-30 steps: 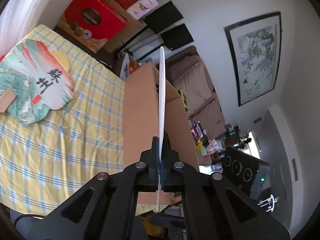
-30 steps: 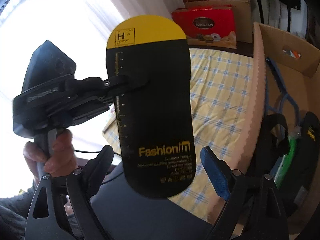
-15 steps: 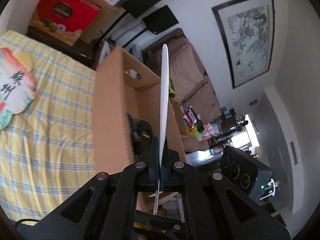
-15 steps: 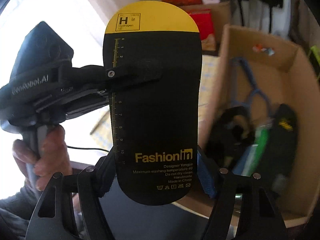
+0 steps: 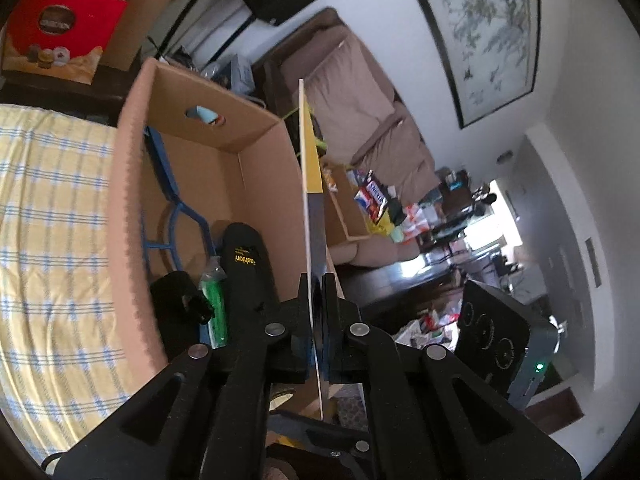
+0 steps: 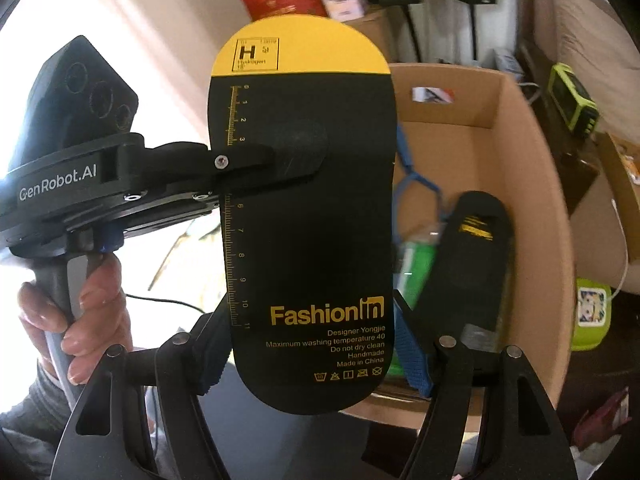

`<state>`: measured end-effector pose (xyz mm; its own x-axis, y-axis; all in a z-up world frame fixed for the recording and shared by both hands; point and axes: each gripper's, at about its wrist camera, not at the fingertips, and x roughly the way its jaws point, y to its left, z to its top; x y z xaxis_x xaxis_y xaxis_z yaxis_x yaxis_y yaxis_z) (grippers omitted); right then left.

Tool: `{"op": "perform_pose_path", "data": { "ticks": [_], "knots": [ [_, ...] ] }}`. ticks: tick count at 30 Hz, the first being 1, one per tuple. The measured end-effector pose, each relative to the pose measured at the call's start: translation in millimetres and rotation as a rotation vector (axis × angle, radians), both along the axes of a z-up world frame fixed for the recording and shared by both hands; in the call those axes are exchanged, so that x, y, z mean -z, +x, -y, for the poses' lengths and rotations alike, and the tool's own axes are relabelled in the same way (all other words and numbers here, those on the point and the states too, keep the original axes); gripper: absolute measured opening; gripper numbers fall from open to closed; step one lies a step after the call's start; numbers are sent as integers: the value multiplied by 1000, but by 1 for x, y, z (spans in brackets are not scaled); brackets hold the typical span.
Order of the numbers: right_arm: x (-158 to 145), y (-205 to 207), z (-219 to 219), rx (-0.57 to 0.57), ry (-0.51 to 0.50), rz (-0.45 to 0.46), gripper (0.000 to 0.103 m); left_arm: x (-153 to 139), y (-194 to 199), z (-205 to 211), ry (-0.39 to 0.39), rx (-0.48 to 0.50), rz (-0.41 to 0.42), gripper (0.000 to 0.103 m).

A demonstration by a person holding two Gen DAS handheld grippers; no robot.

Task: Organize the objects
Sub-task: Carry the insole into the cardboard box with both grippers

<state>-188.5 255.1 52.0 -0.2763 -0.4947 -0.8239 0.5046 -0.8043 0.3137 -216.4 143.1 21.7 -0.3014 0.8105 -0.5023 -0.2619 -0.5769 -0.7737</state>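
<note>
A flat black card with a yellow top, printed "FashionIn" (image 6: 308,220), is held upright in the air; in the left wrist view the card (image 5: 310,200) shows edge-on. My left gripper (image 5: 318,292) is shut on it, its finger (image 6: 280,160) lying across the card's middle. My right gripper (image 6: 312,360) has its blue pads (image 6: 412,360) against both side edges of the card's lower end. Behind stands an open cardboard box (image 6: 532,200) with a second black card (image 6: 476,248), a green bottle (image 6: 416,268) and a blue hanger (image 6: 416,180) inside.
The box (image 5: 128,200) sits on a yellow checked cloth (image 5: 48,220). A red gift box (image 5: 60,36) stands at the far side, and a brown sofa (image 5: 360,100) lies beyond. A person's hand (image 6: 80,300) holds the left gripper's handle.
Both grippers have carried the card across toward the cardboard box, whose inside now shows. The right jaws have narrowed from wide apart onto the card's side edges.
</note>
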Motion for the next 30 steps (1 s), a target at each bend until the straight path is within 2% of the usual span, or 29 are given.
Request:
{"op": "perform_pose_path", "data": {
  "ticks": [10, 13, 21, 24, 26, 28, 29, 30],
  "knots": [
    [31, -24, -35, 99, 78, 17, 72, 27, -22, -62, -128, 83, 62, 10],
    [46, -31, -41, 115, 94, 31, 72, 36, -25, -70, -152, 94, 86, 11],
    [52, -39, -53, 115, 124, 28, 72, 57, -28, -75, -217, 112, 142, 15],
    [58, -40, -46, 108, 217, -22, 72, 65, -28, -73, -239, 112, 172, 24],
    [59, -40, -43, 100, 239, -30, 72, 69, -26, -68, -246, 103, 187, 27],
    [60, -40, -40, 99, 259, -37, 72, 69, -22, -61, -255, 86, 192, 42],
    [62, -41, -39, 99, 267, -39, 70, 68, -21, -58, -248, 84, 188, 43],
    [64, -43, -39, 101, 277, -39, 70, 66, -19, -57, -255, 84, 178, 48]
  ]
}}
